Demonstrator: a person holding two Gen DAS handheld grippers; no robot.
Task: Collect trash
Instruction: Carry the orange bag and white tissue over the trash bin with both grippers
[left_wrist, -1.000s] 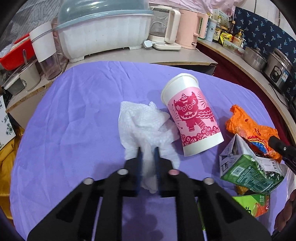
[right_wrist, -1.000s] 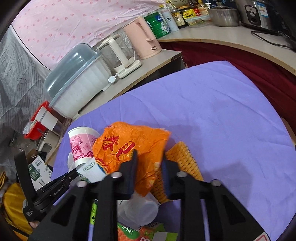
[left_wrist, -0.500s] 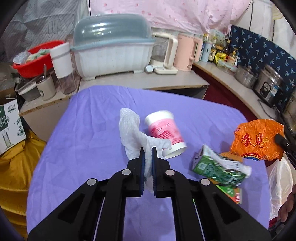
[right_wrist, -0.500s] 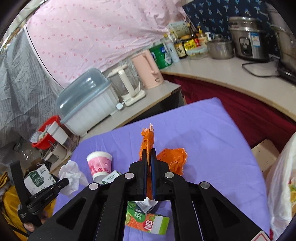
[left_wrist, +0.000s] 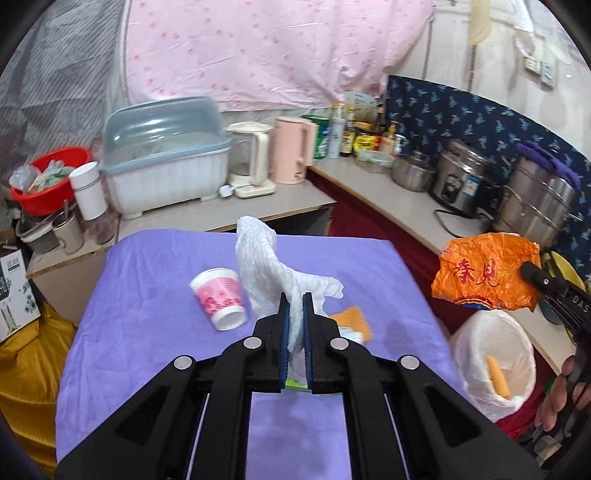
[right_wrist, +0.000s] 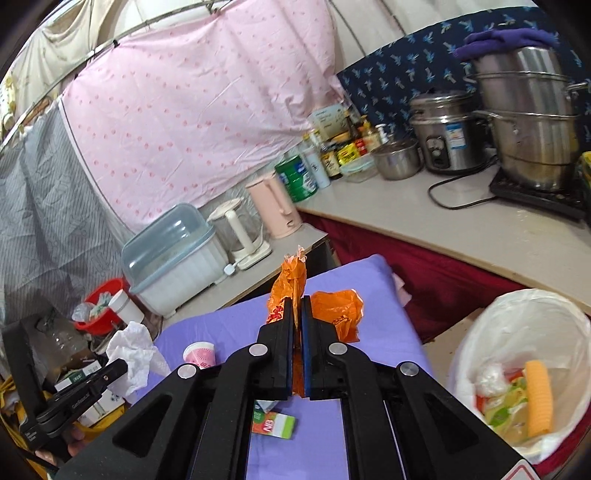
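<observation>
Left gripper (left_wrist: 294, 306) clamped on one white paper towel (left_wrist: 269, 266); right gripper (right_wrist: 297, 308) clamped on one orange wrapper (right_wrist: 291, 280). One pink paper cup (left_wrist: 220, 297) lying on purple tablecloth (left_wrist: 147, 295), left of the towel. One lined trash bin (right_wrist: 491, 332) beside the cloth.

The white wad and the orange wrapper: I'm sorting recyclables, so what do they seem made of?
The white wad looks like soft embossed paper towel: matte, dimpled, limp. The orange wrapper looks like thin glossy plastic film: shiny creases, printed lettering. Neither is certain from the look alone.

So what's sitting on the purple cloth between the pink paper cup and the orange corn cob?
In the left wrist view, the white paper towel hangs there, clamped in the left hand-held gripper.
</observation>
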